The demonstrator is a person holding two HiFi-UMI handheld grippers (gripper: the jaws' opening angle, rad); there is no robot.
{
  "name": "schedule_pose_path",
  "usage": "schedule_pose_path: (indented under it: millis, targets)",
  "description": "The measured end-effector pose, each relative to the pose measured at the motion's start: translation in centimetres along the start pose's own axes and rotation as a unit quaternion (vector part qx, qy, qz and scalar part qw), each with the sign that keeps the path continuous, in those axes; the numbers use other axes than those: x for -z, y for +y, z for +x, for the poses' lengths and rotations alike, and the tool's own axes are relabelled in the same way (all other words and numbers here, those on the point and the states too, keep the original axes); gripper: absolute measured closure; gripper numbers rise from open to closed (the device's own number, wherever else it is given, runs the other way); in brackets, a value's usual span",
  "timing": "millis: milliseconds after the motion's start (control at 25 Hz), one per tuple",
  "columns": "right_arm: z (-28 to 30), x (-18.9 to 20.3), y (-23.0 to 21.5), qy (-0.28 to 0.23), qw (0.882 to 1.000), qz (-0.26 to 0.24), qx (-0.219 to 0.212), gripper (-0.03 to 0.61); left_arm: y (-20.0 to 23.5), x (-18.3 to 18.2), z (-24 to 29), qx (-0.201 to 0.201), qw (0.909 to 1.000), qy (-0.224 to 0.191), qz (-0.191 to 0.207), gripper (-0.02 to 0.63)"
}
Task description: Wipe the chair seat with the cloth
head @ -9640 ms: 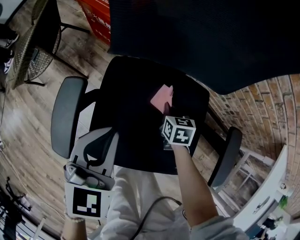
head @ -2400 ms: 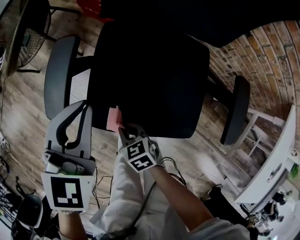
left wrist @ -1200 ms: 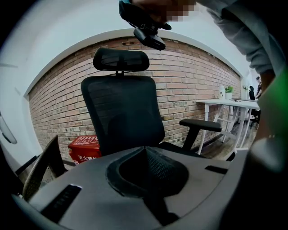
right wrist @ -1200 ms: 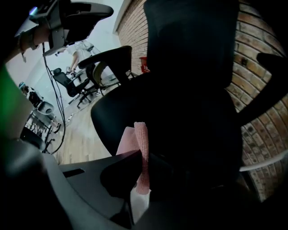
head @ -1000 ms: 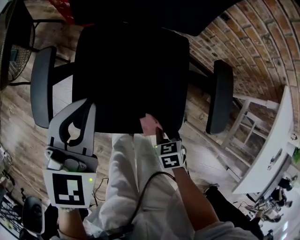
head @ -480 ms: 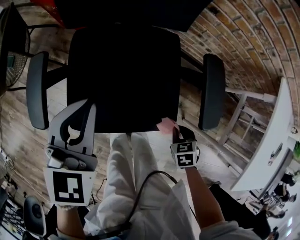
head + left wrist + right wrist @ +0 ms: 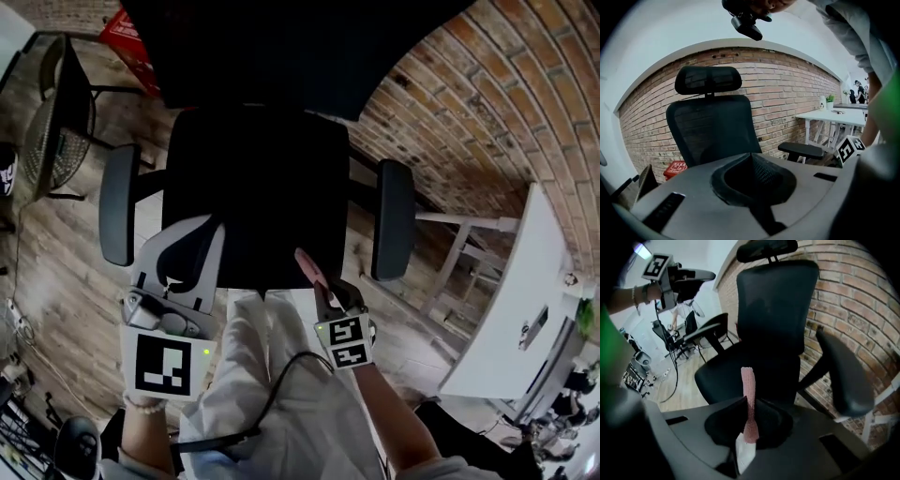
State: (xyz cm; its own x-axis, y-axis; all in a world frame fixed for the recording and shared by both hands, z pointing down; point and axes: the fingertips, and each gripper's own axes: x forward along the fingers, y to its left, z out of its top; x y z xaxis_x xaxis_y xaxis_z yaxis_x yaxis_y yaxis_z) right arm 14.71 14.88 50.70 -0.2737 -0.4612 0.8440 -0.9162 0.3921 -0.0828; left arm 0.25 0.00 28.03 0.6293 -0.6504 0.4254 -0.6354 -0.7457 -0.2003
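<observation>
At the front edge of the black chair seat [image 7: 258, 187], the right gripper [image 7: 323, 295] pinches the pink cloth [image 7: 307, 267], which stands up edge-on from between its jaws in the right gripper view; the cloth's free end overlaps the seat's front rim from above, though contact with the seat cannot be told. The left gripper [image 7: 192, 236] hangs beside the seat's front left corner, near the left armrest [image 7: 117, 202], with its jaws pressed together on nothing and pointed toward the chair's backrest [image 7: 715, 129].
</observation>
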Motion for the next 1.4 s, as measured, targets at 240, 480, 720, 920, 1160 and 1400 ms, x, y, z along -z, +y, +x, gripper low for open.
schedule_pose_path:
  millis: [240,480,720,920,1160,1400]
  targets:
    - [-5.7,-10.1,0.9,-0.098,0.994,-0.012,-0.035,0.523,2.2,-5.5,-3.2,-0.034,0.994,-0.03,-0.1,0.595]
    - [-12.1,-19.0,0.3,-0.178,0.983,-0.041,-0.03,0.523,3.9,-11.7,-5.9,-0.055,0.9914,-0.069,-0.097,0.595]
    - [-18.9,-27.3,0.4,-0.27,0.96,-0.07,-0.011,0.523,5.8,-16.1,-8.8,-0.073,0.9898,-0.083,-0.09,0.595]
    - [-23.9,-31.6,0.5,-0.336,0.939,-0.08,-0.002,0.523,6.3,-18.6,-10.6,-0.078,0.9902,-0.096,-0.066,0.595]
    - [-27.5,-34.1,0.5,-0.37,0.925,-0.089,0.003,0.523,6.4,-20.0,-11.9,-0.079,0.991,-0.097,-0.048,0.595]
    - [-28.8,-35.0,1.0,-0.391,0.916,-0.09,0.01,0.523,6.5,-20.2,-12.8,-0.086,0.9899,-0.099,-0.053,0.595]
